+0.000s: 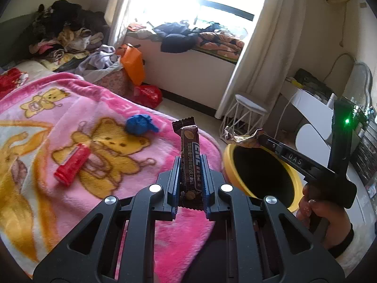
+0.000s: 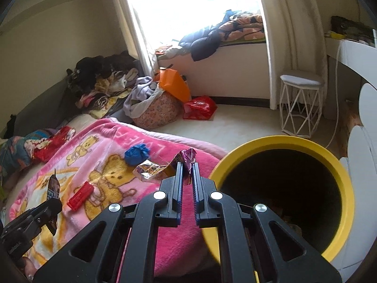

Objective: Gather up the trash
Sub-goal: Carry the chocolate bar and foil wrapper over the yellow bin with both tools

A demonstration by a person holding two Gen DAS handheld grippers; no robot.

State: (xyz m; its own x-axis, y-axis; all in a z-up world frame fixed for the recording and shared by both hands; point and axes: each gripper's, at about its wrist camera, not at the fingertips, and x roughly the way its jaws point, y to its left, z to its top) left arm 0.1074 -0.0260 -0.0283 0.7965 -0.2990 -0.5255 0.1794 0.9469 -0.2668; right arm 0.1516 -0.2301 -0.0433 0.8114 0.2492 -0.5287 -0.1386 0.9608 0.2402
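Observation:
My left gripper (image 1: 190, 162) is shut on a brown chocolate bar wrapper (image 1: 190, 155), held upright above the pink bear blanket (image 1: 70, 122). My right gripper (image 2: 187, 167) is shut on a crumpled shiny foil wrapper (image 2: 153, 170), close to the left rim of the yellow trash bin (image 2: 339, 165). In the left wrist view the right gripper (image 1: 261, 136) holds the foil wrapper (image 1: 240, 136) over the bin's (image 1: 227, 165) far rim. A blue crumpled wad (image 1: 139, 123) and a red flat packet (image 1: 71, 167) lie on the blanket; both also show in the right wrist view, the wad (image 2: 136, 154) and the packet (image 2: 80, 195).
A white wire stool (image 2: 300, 103) stands on the floor by the curtain. An orange bag (image 2: 174, 85), a red bag (image 2: 200, 107) and a floral basket of clothes (image 2: 153, 110) sit past the bed. Clothes pile on the window ledge and bed head. A white desk (image 1: 308, 108) is at right.

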